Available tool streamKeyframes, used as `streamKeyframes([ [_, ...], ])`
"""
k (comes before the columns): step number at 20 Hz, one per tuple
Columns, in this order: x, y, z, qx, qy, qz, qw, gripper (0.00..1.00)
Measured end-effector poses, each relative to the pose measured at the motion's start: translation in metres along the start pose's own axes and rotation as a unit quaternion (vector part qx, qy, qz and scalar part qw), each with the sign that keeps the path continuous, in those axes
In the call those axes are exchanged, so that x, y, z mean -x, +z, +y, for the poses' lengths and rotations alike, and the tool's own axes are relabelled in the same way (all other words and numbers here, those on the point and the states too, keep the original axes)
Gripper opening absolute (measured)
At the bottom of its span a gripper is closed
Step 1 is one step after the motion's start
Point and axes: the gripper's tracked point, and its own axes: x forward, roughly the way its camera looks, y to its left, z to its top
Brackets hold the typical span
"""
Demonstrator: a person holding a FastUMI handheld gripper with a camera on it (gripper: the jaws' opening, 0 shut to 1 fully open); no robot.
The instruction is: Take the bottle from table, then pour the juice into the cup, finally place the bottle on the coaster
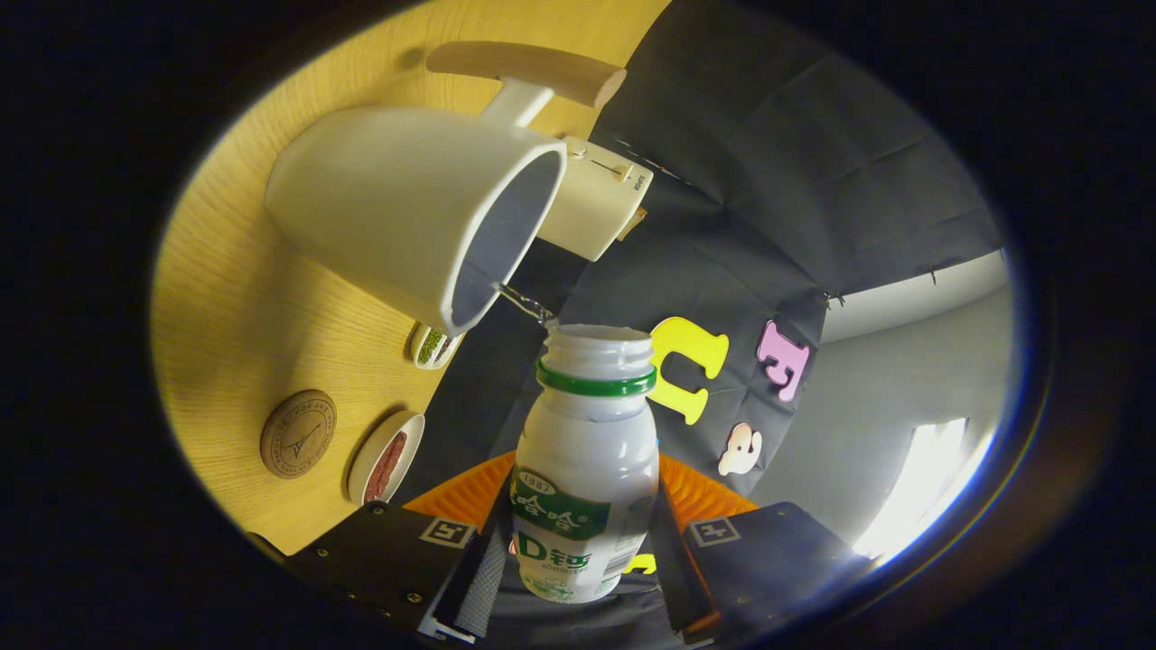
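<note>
**A:** Gripper view, tilted hard, so the wooden table [235,298] runs up one side. What is there, and how many of each?

**B:** One bottle [585,469], small, white plastic, with a green ring below its open mouth and a green label. One white cup [406,212]. One round brown coaster [298,433] lying flat on the table. Two small dishes: one [386,468] just beside the coaster holding something reddish, one [433,346] near the cup's rim holding something green. One cream-coloured appliance [596,199] behind the cup, with a pale wooden handle [528,70] above it.

**A:** Where is the bottle, and what is the gripper [578,551] doing?

**B:** The bottle sits between the two fingers, which pinch its lower body from both sides. It is off the table, held in the air.

**A:** Which way does it point?

**B:** Its long axis runs straight ahead along the fingers, base toward the camera, mouth pointing away. The mouth is just beside the cup's rim, and a thin clear stream of liquid [524,302] bridges the gap between them. The cup's opening faces the bottle.

**A:** And the coaster?

**B:** Well apart from the bottle, with nothing on it.
</note>
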Motion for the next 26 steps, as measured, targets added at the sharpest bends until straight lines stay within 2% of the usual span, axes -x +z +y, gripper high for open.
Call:
streamKeyframes([
  [13, 0.0040, -0.0006, -0.0005, 0.055, -0.008, -0.011, 0.998, 0.71],
  [22, 0.0081, 0.0053, 0.0012, 0.044, 0.002, -0.014, 0.999, 0.71],
  [26, 0.0095, 0.0066, 0.0052, 0.006, 0.020, -0.009, 1.000, 0.71],
])
